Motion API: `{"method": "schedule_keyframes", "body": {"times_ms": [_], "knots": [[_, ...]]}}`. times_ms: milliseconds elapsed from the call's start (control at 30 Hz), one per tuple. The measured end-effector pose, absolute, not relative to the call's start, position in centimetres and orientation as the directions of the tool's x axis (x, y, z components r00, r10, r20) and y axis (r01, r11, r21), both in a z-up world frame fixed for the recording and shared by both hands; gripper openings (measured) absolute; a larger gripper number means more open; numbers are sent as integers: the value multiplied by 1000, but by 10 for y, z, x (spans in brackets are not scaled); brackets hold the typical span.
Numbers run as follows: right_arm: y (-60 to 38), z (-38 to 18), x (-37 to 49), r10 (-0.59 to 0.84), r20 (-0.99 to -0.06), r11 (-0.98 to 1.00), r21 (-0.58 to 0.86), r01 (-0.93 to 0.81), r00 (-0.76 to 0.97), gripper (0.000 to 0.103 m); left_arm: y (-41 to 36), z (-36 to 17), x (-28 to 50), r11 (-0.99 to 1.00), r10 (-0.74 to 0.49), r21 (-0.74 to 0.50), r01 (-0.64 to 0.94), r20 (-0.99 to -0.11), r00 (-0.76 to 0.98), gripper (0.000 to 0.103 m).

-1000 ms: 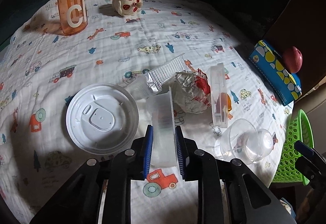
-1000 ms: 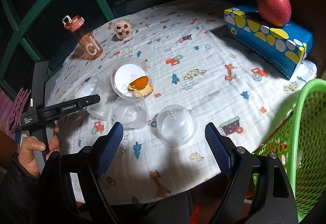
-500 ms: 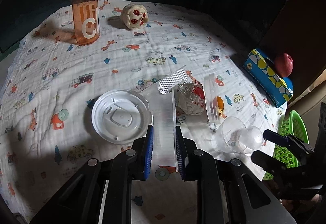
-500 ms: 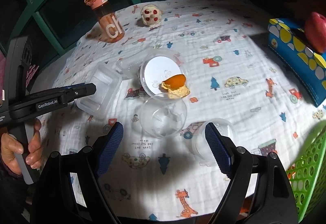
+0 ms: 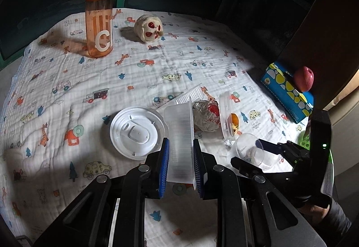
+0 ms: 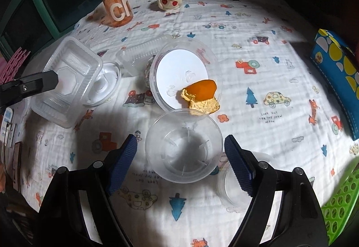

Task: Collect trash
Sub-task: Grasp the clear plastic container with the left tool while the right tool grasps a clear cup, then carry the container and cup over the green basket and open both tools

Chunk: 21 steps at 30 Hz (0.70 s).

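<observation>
My left gripper [image 5: 179, 166] is shut on a clear rectangular plastic tray [image 5: 180, 141], held on edge above the cloth; the tray also shows in the right wrist view [image 6: 67, 80]. My right gripper [image 6: 180, 164] is open, its fingers on either side of a clear round cup [image 6: 184, 146] lying on the cloth. Beyond it a round clear lid [image 6: 179, 69] leans with orange peel [image 6: 200, 91] at its foot. A white round lid [image 5: 136, 132], a crumpled wrapper [image 5: 206, 115] and another clear ribbed container [image 6: 143, 51] lie nearby.
A green mesh basket [image 6: 341, 202] stands at the table's right edge. An orange water bottle [image 5: 98, 15] and a skull-like toy [image 5: 149, 28] stand at the back. A blue spotted box [image 5: 287, 92] with a red apple [image 5: 303, 78] sits at the right. A second clear cup [image 6: 233, 188] lies behind my right finger.
My left gripper has lifted the clear tray off the cloth and drawn back. My right gripper has moved left and forward, so its open fingers now flank the clear cup.
</observation>
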State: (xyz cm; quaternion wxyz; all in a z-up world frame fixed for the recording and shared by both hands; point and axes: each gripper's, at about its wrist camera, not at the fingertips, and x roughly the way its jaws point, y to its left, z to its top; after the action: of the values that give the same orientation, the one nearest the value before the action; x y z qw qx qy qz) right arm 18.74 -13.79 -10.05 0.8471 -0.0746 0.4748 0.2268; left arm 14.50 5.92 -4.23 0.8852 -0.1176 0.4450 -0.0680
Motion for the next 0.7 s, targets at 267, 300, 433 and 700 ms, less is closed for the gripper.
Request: {"method": "schedule_keyframes", "body": {"times_ms": [267, 300, 433, 700], "knots": [[-142, -97, 184, 317, -831, 892, 98, -441, 457, 63, 54, -37, 144, 963, -232, -269, 30, -766, 599, 20], [-143, -95, 182, 322, -828, 892, 103, -441, 459, 62, 53, -36, 144, 963, -234, -268, 33, -766, 599, 20], [-153, -83, 172, 337, -811, 894, 117, -432, 478, 62, 43, -31, 144, 960, -252, -272, 59, -758, 602, 20], [-192, -60, 153, 343, -780, 915, 153, -373, 523, 62, 9, -19, 144, 948, -311, -287, 138, -738, 599, 20]]}}
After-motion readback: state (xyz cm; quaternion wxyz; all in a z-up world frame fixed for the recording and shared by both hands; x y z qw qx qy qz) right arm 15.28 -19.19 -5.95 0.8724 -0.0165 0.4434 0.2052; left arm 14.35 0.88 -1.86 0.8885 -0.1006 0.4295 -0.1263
